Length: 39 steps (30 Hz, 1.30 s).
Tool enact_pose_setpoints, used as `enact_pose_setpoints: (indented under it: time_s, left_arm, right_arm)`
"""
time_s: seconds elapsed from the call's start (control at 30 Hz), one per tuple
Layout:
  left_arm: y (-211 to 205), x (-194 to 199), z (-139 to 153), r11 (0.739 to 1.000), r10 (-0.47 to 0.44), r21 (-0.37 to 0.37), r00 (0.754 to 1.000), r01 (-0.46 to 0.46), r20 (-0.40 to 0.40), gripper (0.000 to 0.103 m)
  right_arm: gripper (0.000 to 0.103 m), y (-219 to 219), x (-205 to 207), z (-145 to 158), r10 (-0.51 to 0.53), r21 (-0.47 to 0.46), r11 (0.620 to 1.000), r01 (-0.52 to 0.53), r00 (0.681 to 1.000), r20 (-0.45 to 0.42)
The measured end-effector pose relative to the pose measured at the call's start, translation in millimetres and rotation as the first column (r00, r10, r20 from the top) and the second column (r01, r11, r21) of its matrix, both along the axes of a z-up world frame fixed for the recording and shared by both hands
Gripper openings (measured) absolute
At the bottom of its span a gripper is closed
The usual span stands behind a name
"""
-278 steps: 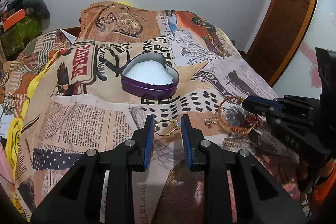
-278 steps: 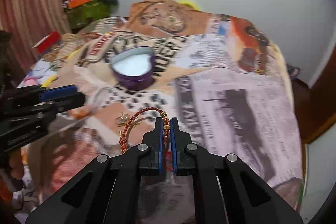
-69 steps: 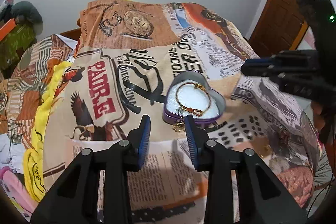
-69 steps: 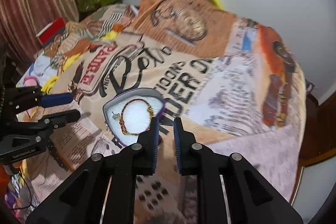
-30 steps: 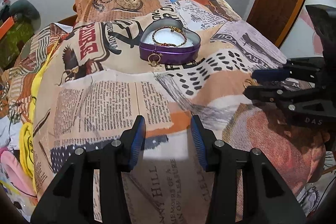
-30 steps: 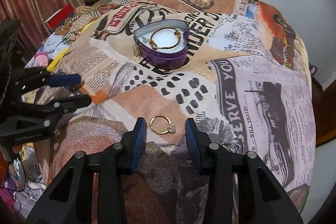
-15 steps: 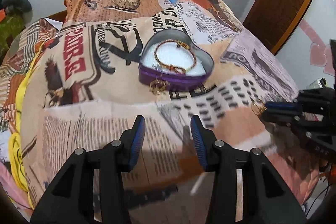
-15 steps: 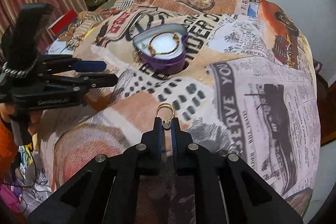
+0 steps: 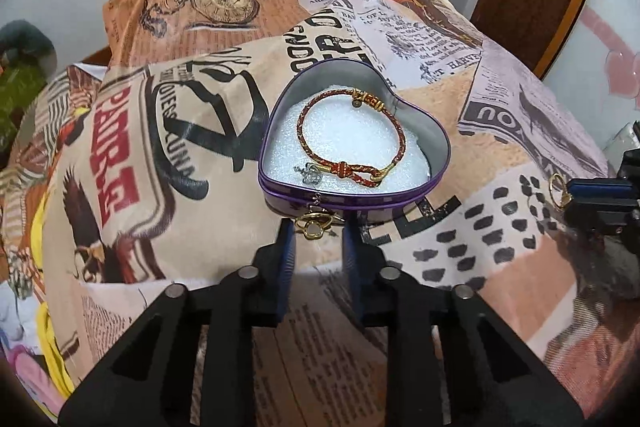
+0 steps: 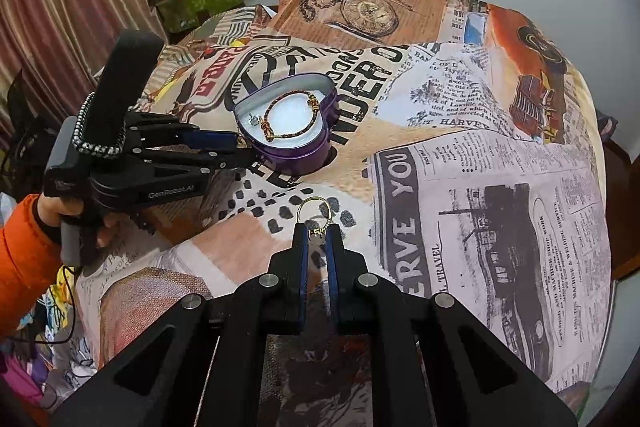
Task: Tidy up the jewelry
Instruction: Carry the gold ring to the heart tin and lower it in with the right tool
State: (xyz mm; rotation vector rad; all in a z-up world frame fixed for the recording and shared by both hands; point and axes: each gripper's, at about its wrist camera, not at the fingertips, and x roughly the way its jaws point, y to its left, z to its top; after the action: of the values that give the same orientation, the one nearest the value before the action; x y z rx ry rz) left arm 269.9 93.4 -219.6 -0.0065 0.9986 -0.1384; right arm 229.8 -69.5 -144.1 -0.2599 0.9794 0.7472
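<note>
Right tongs pinching gold ring — thin, shiny

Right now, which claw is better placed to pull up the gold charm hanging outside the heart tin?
Left. The left claw brackets the charm at the tin; the right claw holds a ring.

Black left gripper with blue-padded fingers, silver screws, white "GenRobot.AI" lettering; braided cord above it; orange sleeve behind.
</note>
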Motion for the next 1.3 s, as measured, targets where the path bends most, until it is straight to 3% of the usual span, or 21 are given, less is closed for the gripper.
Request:
enact_pose_setpoints:
  time_s: [0.17, 0.23, 0.6, 0.93, 1.3]
  left_arm:
    - [-1.4, -1.6, -0.3, 1.0, -0.001, 0.017, 1.0, 0.001, 0.021, 0.015]
    - [-1.5, -3.0, 0.1, 1.0, -0.002, 0.009, 1.0, 0.002, 0.019, 0.006]
    - [-4.4, -22.0, 24.7, 1.0, -0.007, 0.003, 0.996, 0.007, 0.09, 0.006]
    - [-6.6, -29.2, 43.8, 0.996, -0.031, -0.076, 0.994, 0.04, 0.106, 0.006]
    - [3.5, -14.2, 63.1, 0.995, 0.007, -0.1, 0.988, 0.009, 0.154, 0.006]
  right_arm:
    - [0.008, -0.2, -0.3, 2.3, 0.003, 0.002, 1.0, -0.003, 1.0, 0.013]
    - [0.008, 0.1, 0.1, 3.4, 0.002, 0.003, 1.0, -0.002, 1.0, 0.017]
    - [0.008, 0.8, 0.7, 10.2, -0.011, 0.016, 1.0, 0.011, 1.0, 0.028]
    - [0.008, 4.6, 10.0, 20.2, -0.021, 0.032, 0.999, 0.019, 0.998, 0.053]
    - [0.008, 23.7, 27.8, 27.3, -0.005, 0.038, 0.999, 0.002, 0.997, 0.074]
